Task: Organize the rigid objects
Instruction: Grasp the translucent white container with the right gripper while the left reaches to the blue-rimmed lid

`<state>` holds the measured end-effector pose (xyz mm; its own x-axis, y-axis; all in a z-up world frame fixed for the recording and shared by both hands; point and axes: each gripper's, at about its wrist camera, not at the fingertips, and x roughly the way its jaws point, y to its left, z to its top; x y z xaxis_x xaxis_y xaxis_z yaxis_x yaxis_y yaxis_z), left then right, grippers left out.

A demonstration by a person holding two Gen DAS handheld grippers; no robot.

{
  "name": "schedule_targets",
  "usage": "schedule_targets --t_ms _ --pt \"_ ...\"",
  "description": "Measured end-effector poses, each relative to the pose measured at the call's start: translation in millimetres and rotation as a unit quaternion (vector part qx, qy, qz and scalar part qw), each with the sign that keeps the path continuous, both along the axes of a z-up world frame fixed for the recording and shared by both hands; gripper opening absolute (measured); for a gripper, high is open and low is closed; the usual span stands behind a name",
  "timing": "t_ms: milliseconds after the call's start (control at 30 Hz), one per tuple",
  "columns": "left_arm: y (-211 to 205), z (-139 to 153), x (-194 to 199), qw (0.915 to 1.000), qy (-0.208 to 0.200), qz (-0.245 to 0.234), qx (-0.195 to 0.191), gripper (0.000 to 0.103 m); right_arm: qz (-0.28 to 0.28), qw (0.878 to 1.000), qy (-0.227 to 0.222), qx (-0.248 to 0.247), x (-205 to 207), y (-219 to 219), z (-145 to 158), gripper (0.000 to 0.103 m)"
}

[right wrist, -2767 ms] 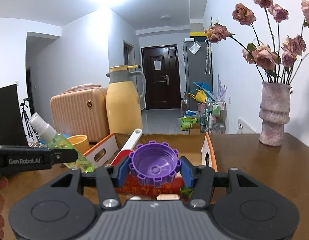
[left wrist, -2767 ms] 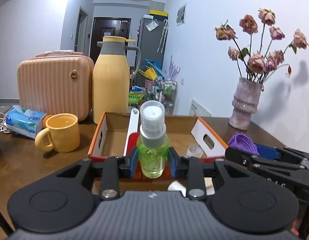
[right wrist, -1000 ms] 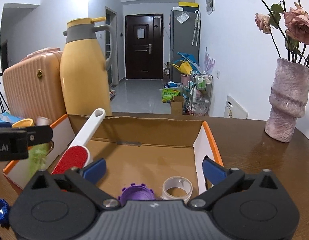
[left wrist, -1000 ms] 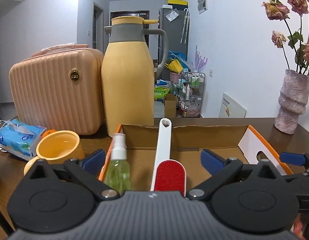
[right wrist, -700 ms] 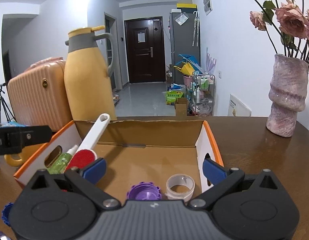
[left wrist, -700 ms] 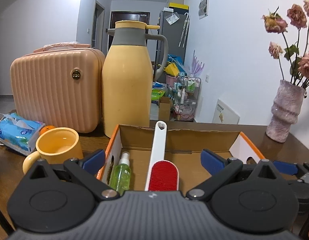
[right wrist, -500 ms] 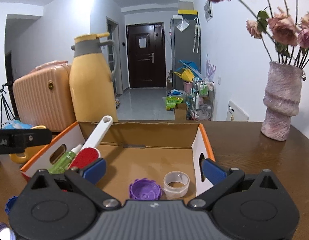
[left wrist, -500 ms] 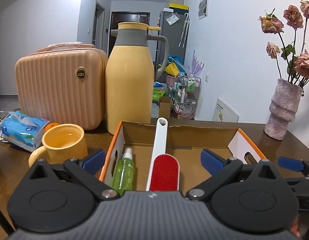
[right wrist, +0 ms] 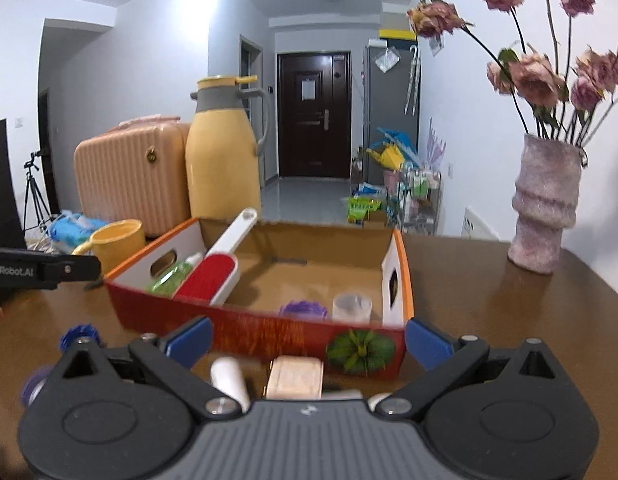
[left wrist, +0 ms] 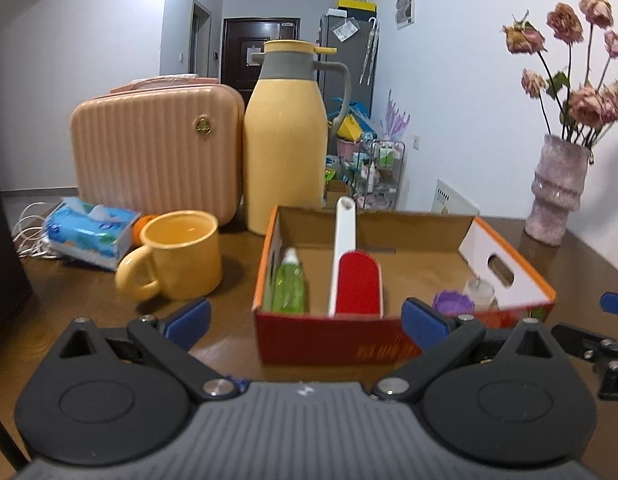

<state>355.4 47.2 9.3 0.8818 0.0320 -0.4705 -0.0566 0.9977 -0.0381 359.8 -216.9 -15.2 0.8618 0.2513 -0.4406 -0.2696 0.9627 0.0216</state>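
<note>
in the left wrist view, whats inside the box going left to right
green spray bottle → red lint brush → purple cap → clear tape roll

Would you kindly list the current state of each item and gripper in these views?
Left gripper: open, empty.
Right gripper: open, empty.
Orange-rimmed cardboard box: open-topped, on table.
Green spray bottle: lying in box.
Red lint brush: leaning on box's far wall.
Purple cap: in box.
Yellow mug: upright.
</note>
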Motion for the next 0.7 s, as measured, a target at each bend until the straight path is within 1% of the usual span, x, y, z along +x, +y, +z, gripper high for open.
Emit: schedule_targets --t_ms 133,233,500,700 --pt "6.1 -6.4 -20.4 1.0000 0.009 -0.002 0.000 0.103 -0.003 1.000 0.009 -0.003 -23.3 -5.6 -8.8 0.103" --pt "9.7 -12.3 -34.4 0.9999 0.014 0.004 0.001 0.103 -0.001 1.000 0.021 0.001 -37.2 -9.4 -15.9 0.103" --pt "14.8 -35.1 -67.4 0.9995 0.030 0.004 -0.005 0.103 -0.003 0.999 0.039 0.004 -70.3 -15.3 -35.6 0.103" --pt "15.1 -52.3 -79.2 0.9995 0.030 -0.001 0.001 0.103 -0.012 0.999 0.029 -0.013 -81.9 -18.7 -45.4 0.103"
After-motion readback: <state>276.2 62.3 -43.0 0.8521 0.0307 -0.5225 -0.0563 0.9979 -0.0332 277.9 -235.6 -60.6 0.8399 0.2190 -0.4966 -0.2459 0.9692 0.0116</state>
